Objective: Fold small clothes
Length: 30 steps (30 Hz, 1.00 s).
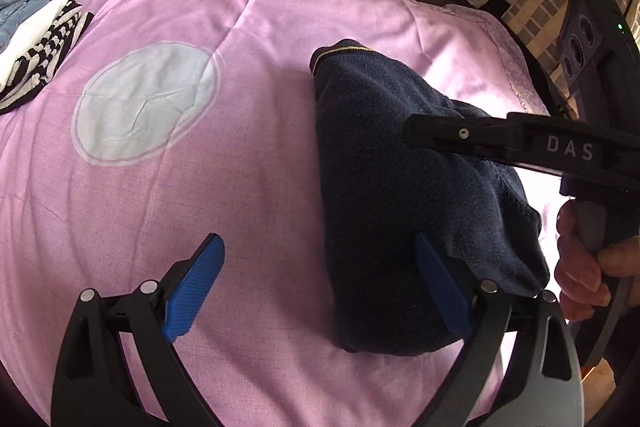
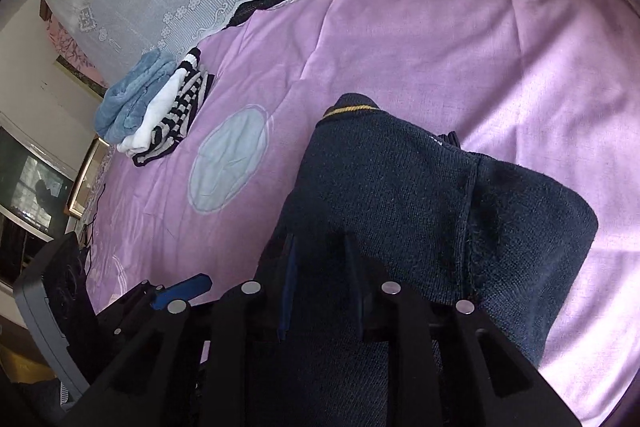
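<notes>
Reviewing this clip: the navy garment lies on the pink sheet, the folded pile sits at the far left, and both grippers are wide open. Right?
Not quite. Only the left gripper is wide open, as the left wrist view shows. The right gripper is shut on the navy garment, as the right wrist view shows. The garment does lie on the pink sheet, with the folded pile at far left.

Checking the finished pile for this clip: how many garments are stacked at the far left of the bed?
3 visible: a blue fleece piece farthest out, a white one in the middle, and a black-and-white striped one nearest the pale circle. More could be hidden underneath.
</notes>
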{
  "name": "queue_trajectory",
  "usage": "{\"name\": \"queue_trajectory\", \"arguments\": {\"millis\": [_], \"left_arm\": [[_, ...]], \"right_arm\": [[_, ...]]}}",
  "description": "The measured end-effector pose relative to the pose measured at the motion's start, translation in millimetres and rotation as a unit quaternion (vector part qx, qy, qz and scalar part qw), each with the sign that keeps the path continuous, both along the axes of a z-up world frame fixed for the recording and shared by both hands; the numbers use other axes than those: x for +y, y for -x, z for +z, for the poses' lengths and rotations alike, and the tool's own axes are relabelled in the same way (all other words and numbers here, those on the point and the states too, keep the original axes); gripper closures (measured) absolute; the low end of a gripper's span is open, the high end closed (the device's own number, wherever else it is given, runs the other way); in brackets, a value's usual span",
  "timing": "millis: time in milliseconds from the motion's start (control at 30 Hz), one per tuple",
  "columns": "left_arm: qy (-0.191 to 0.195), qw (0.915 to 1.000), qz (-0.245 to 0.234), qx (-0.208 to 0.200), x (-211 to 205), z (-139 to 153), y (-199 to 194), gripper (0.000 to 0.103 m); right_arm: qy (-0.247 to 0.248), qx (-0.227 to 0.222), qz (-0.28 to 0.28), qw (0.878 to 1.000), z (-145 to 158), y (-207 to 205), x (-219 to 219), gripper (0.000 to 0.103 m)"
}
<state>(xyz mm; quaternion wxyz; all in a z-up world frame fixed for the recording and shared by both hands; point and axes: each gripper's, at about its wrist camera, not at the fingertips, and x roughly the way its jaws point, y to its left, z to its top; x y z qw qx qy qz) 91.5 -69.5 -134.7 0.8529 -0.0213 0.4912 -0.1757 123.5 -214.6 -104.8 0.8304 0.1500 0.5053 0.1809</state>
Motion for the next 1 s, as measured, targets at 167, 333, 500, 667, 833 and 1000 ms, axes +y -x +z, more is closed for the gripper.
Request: {"name": "queue_trajectory", "arguments": {"millis": [167, 333, 500, 667, 833, 1000], "left_arm": [[0.006, 1.0, 0.003, 0.001, -0.6, -11.0, -5.4, 0.004], [0.011, 0.9999, -0.006, 0.003, -0.5, -14.4, -9.6, 0.004], [0.028, 0.9993, -0.012, 0.021, 0.5, 3.3, -9.3, 0.017], [0.061, 0.9981, -0.007, 0.004, 2.3, 32.8, -15.4, 0.025], [0.043, 0.9988, -0.019, 0.017, -11.1, 27.0, -22.7, 0.025], [0.011, 0.9987, -0.038, 0.031, -20.6, 1.0, -10.9, 0.018]], "right_arm": [[-0.007, 0.003, -0.016, 1.0, -12.9, -1.0, -2.7, 0.079], [0.003, -0.009, -0.024, 1.0, -16.2, -1.8, 1.8, 0.08], [-0.021, -0.014, -0.041, 0.999, 2.1, 7.5, -13.0, 0.076], [0.002, -0.052, -0.044, 0.998, 27.3, 46.4, -34.0, 0.076], [0.024, -0.039, -0.055, 0.997, 11.1, 74.8, -46.1, 0.075], [0.006, -0.01, -0.061, 0.998, -14.7, 84.5, -50.9, 0.075]]}}
